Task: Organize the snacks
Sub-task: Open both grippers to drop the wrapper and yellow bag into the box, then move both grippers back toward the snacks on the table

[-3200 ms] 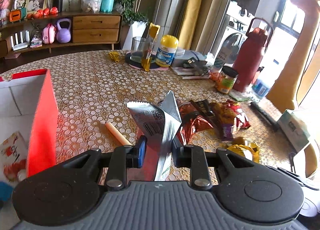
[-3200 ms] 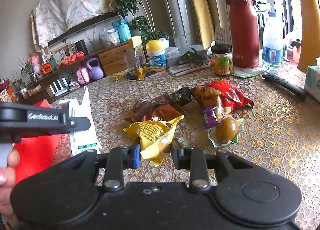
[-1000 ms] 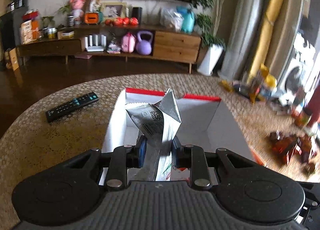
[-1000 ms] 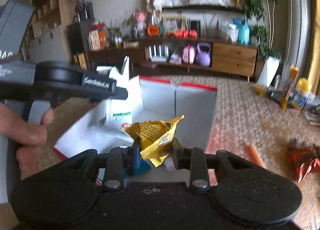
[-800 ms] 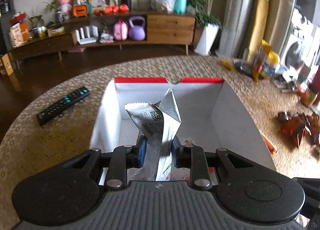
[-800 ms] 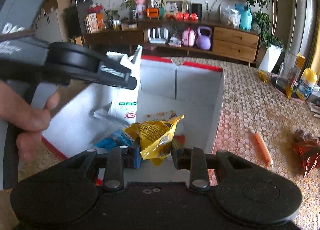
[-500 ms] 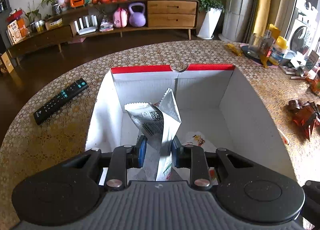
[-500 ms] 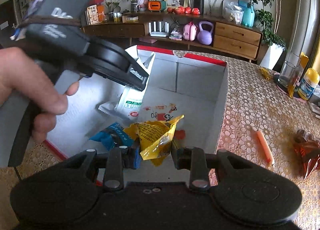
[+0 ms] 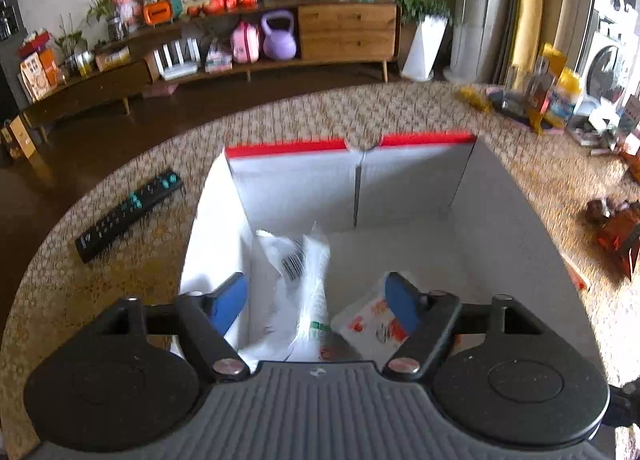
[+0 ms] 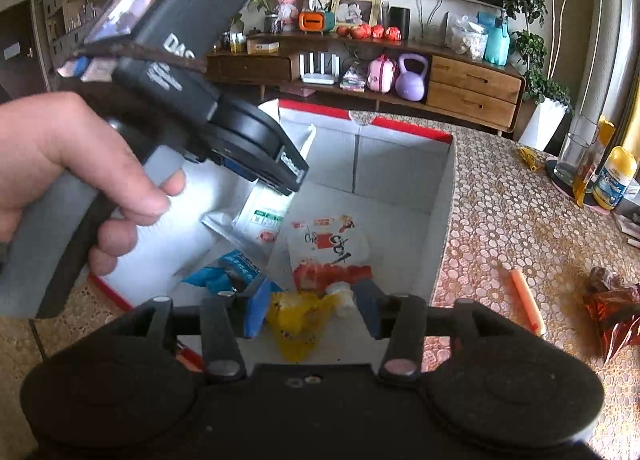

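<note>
A white box with a red rim (image 9: 400, 179) stands on the table; it also shows in the right wrist view (image 10: 400, 163). My left gripper (image 9: 316, 300) is open above the box, and the silver-white snack packet (image 9: 308, 284) lies loose between its fingers, falling into the box. My right gripper (image 10: 310, 310) is open over the box's near side, and the yellow snack packet (image 10: 298, 318) drops free between its fingers. A white-and-red packet (image 10: 328, 250) and a blue packet (image 10: 230, 270) lie on the box floor.
A black remote (image 9: 128, 215) lies left of the box. An orange stick (image 10: 528, 300) and red-brown snack bags (image 10: 612, 306) lie on the table to the right. A glass and a yellow-capped bottle (image 10: 614, 177) stand farther right.
Both grippers have opened over the box. The silver-white packet and the yellow packet have left the fingers and are dropping into the box.
</note>
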{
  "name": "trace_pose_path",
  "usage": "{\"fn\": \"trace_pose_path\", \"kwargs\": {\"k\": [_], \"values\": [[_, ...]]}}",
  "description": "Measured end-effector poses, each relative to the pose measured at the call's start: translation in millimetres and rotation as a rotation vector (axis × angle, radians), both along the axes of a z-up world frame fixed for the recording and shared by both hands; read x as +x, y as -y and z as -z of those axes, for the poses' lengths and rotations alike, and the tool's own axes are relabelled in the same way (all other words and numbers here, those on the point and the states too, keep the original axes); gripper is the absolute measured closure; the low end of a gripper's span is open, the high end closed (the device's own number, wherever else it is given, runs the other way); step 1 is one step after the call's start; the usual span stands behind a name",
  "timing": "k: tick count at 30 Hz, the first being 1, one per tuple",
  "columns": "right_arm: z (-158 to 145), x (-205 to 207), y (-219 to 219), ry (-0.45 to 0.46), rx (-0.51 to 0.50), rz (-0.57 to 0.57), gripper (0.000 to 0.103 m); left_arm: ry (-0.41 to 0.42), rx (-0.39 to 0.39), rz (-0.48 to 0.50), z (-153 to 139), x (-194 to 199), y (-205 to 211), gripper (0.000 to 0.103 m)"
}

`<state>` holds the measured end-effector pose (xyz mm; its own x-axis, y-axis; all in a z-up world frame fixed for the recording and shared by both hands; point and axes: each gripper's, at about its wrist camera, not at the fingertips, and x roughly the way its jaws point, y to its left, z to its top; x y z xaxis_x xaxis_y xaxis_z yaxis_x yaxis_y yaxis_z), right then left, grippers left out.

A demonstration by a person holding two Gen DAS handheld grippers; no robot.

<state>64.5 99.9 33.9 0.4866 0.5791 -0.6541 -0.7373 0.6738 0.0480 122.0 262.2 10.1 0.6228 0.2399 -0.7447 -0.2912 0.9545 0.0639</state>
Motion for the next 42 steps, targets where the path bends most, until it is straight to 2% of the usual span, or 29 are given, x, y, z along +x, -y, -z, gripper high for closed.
{"fn": "trace_pose_path", "kwargs": {"k": [4, 13, 16, 18, 24, 26, 31, 42], "values": [[-8.3, -5.0, 12.4, 0.014, 0.036, 0.021, 0.055, 0.014, 0.006, -0.003, -7.8, -2.2, 5.3, 0.027], [-19.0, -3.0, 63.3, 0.021, 0.132, 0.124, 0.050, 0.141, -0.026, 0.015, -28.9, -37.9, 34.9, 0.026], [-16.4, 0.3, 77.8, 0.010, 0.144, 0.167, 0.049, 0.179, -0.042, 0.015, -32.8, -51.1, 44.5, 0.017], [-15.5, 1.7, 85.6, 0.003, 0.152, 0.188, 0.046, 0.203, -0.047, 0.018, -35.8, -58.3, 51.0, 0.017], [-15.8, -2.1, 107.1, 0.008, 0.185, 0.225, 0.041, 0.231, -0.079, 0.048, -40.7, -66.6, 73.2, 0.017], [-16.1, -3.6, 114.4, 0.014, 0.191, 0.235, 0.039, 0.238, -0.090, 0.061, -40.1, -68.7, 82.0, 0.013], [-13.2, -6.1, 135.0, 0.020, 0.194, 0.282, 0.035, 0.255, -0.115, 0.094, -38.7, -70.5, 105.4, 0.010], [-0.8, 0.4, 195.1, 0.012, 0.202, 0.434, 0.028, 0.263, -0.115, 0.198, -35.8, -66.2, 156.1, 0.010]]}}
